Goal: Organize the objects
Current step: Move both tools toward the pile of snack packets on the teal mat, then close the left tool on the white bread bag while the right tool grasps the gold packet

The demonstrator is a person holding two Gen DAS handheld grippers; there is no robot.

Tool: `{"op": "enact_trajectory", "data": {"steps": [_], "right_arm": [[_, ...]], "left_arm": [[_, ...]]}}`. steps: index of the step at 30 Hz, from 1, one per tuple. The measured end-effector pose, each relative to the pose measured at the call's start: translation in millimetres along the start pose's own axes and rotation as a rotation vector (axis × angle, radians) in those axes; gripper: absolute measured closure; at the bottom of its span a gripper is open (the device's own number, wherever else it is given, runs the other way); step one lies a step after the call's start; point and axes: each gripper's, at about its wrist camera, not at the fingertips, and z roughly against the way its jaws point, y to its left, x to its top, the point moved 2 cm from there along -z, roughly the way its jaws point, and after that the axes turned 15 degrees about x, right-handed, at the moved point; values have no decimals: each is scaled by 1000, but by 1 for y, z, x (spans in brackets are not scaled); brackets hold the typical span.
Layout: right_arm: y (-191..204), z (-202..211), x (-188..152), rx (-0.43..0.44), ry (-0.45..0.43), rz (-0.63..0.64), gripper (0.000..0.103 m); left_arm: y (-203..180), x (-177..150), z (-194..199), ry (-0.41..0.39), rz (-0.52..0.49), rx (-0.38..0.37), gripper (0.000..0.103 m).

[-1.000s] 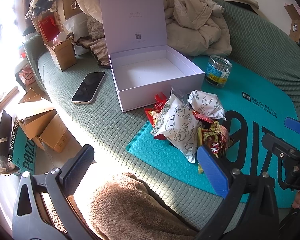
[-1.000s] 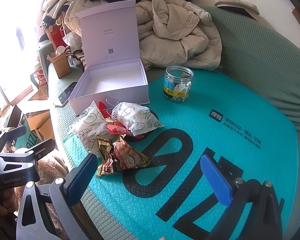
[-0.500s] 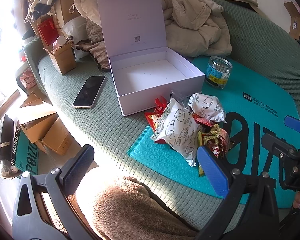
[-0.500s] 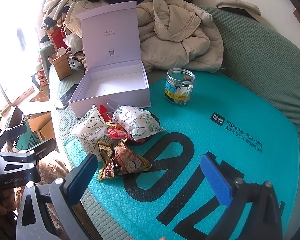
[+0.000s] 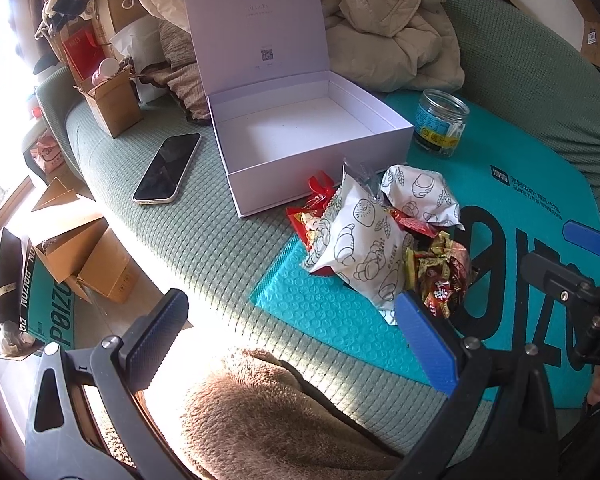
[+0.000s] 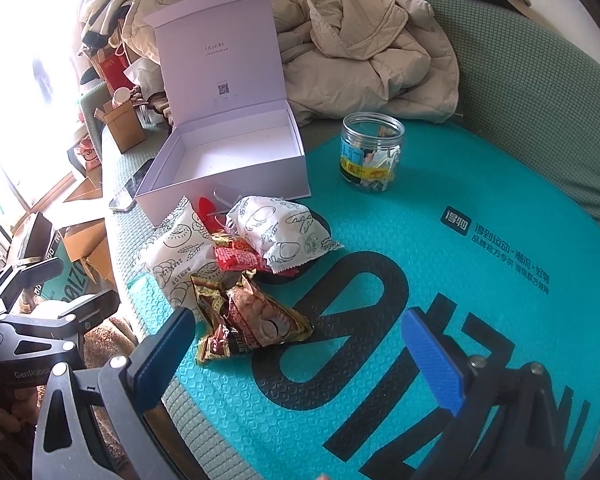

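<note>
1. On the green sofa (image 5: 204,236) I see a teal bubble mailer (image 6: 460,200) spread flat, and my snack pile (image 6: 240,256) sits on its near-left part, just in front of the white gift box (image 5: 300,136).
2. The box stands with its lid upright and its tray bare — nothing lies inside it.
3. The pile holds two white bread packets (image 5: 364,248), some red wrappers (image 6: 236,258) between them, and a gold-brown candy bag (image 6: 248,320) at the edge nearest my right tool.
4. A clear jar (image 6: 372,152) with a blue-yellow label stands upright on the mailer, to the right of the box and well apart from the pile.
5. A dark phone (image 5: 168,168) lies flat on the sofa just left of the box, not touching it.
6. My left gripper (image 5: 296,332) hangs low over the sofa's front edge with its fingers spread wide and nothing between them; its right blue pad (image 5: 424,340) overlaps the candy bag in view, though I cannot tell whether it touches.
7. My right gripper (image 6: 300,360) hovers above the mailer's black lettering — fingers wide apart, empty, the candy bag just ahead of its left pad (image 6: 160,360).
8. A beige jacket (image 6: 360,52) is heaped behind the box, and cardboard boxes (image 5: 84,256) sit on the floor to the left.
</note>
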Motion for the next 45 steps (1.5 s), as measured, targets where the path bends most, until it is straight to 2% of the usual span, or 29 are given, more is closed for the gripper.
{"op": "enact_trajectory", "data": {"steps": [14,24,27,33,35,36,41,45], "right_arm": [[-4,-38,-17,68,80,47,0],[1,-69,-13,97,102,109,0],[1,-76,-12,129,107,113,0],[-4,-88,-13,193,153,90,21],[-4,-90,-15,214,163,98,33],[-4,-89,-16,224,163,101,36],[-4,-85,-16,226,157,115,43],[-7,-79,-18,203,159,131,45]], "left_arm": [[-3,-7,-23,52,32,-128,0],[1,-3,-34,53,32,-127,0],[0,-1,-37,57,27,-126,0],[-5,5,-42,51,12,-130,0],[-8,6,-43,52,5,-132,0],[-9,6,-45,56,0,-130,0],[-14,8,-50,70,-1,-147,0],[-21,15,-46,36,-18,-152,0]]}}
